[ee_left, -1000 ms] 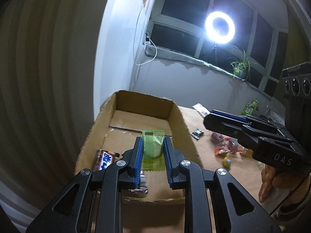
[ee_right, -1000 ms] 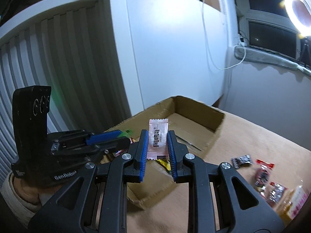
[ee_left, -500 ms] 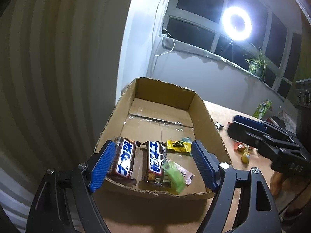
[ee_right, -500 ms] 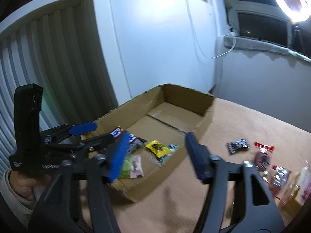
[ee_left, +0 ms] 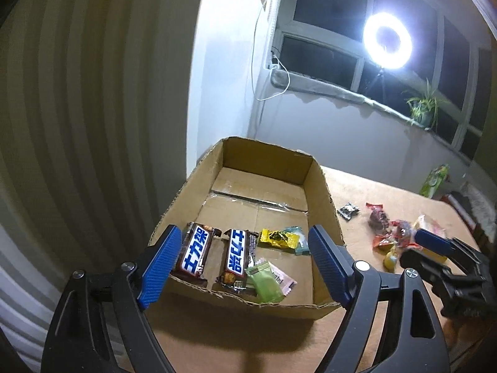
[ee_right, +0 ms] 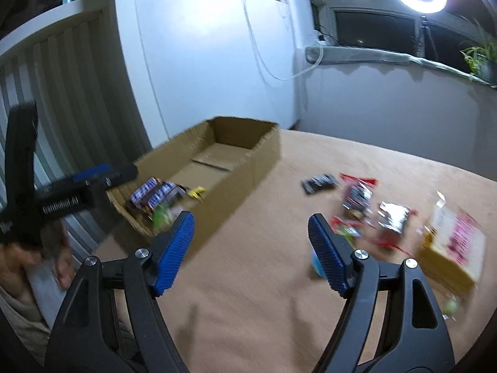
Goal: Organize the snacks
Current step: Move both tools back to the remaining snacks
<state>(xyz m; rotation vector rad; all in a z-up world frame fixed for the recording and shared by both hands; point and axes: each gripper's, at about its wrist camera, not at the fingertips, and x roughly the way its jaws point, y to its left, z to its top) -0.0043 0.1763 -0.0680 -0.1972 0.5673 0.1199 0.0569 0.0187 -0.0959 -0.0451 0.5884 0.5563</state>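
Observation:
An open cardboard box [ee_left: 323,183] [ee_right: 264,152] stands on the tan table. In its near end lie two brown bars [ee_left: 194,253], a green candy [ee_left: 265,281] on a pink packet [ee_left: 284,279], and a yellow candy [ee_left: 278,237]. My left gripper [ee_left: 245,267] is open and empty just above the box's near end. My right gripper [ee_right: 250,250] is open and empty over the table right of the box; it also shows in the left wrist view [ee_left: 435,245]. Loose snacks [ee_right: 360,199] [ee_left: 388,230] lie on the table to the right.
A black candy [ee_right: 320,181] lies near the box. A pink and yellow carton [ee_right: 456,242] sits at the table's right edge. A ring light [ee_left: 388,40] and a potted plant [ee_left: 424,110] stand by the window sill behind. A ribbed wall is to the left.
Both grippers opened and dropped their packets, green from the left and pink from the right, into the box's near end. The right gripper has since swung right, away from the box.

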